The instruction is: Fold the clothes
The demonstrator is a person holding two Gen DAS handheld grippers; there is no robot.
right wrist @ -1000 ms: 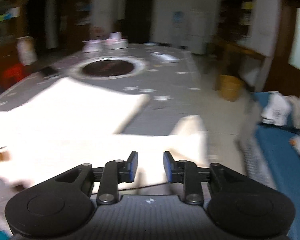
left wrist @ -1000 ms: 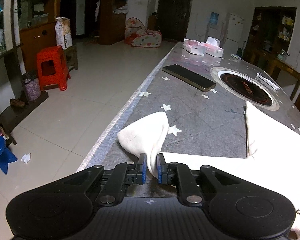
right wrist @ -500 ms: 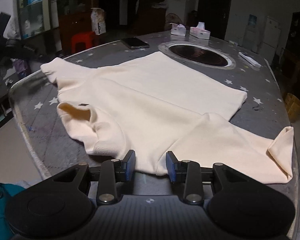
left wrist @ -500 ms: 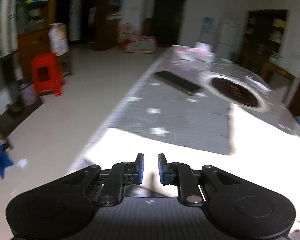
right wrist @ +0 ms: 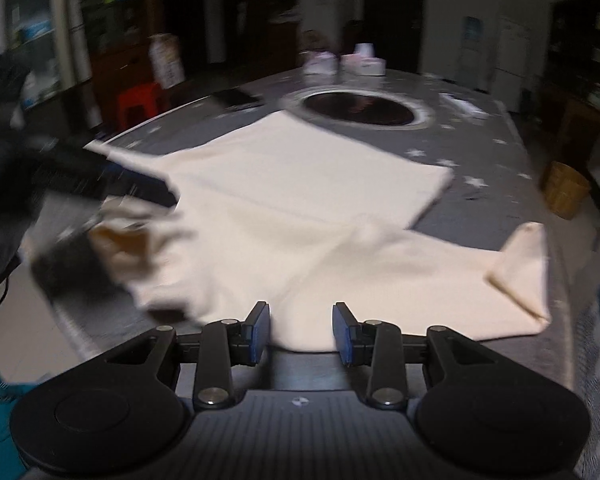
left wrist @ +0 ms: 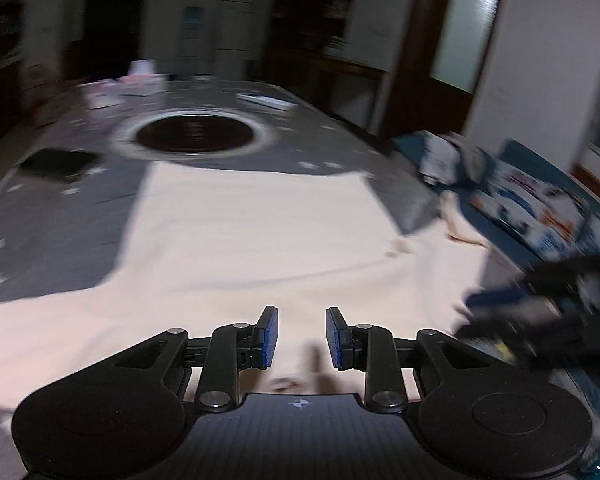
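Cream sweater [right wrist: 300, 208] lay spread flat on the grey star-patterned table [right wrist: 500, 168], and it filled most of the near half of the surface. At the left side, one sleeve reached out to the table's left edge, and past that edge only bare floor showed. The left gripper [left wrist: 301, 336] hung over the near part of the garment. Its jaws had just been opening; they stood apart, with cloth under them but nothing pressed between the pads. A dark phone [left wrist: 56, 164] lay near the left edge, further away, apart from the sweater. In the middle of the table, the round dark hotplate [right wrist: 358, 110] sat just beyond the far hem, and two tissue boxes [right wrist: 342, 64] stood behind it. The right gripper [right wrist: 301, 332] hovered at the near hem, also parted, and the fabric edge lay between its pads; whether they touched it was hard to tell. To the right, the other sleeve ran toward the table's right edge, its cuff folded back. Grey table stayed bare around this cuff.
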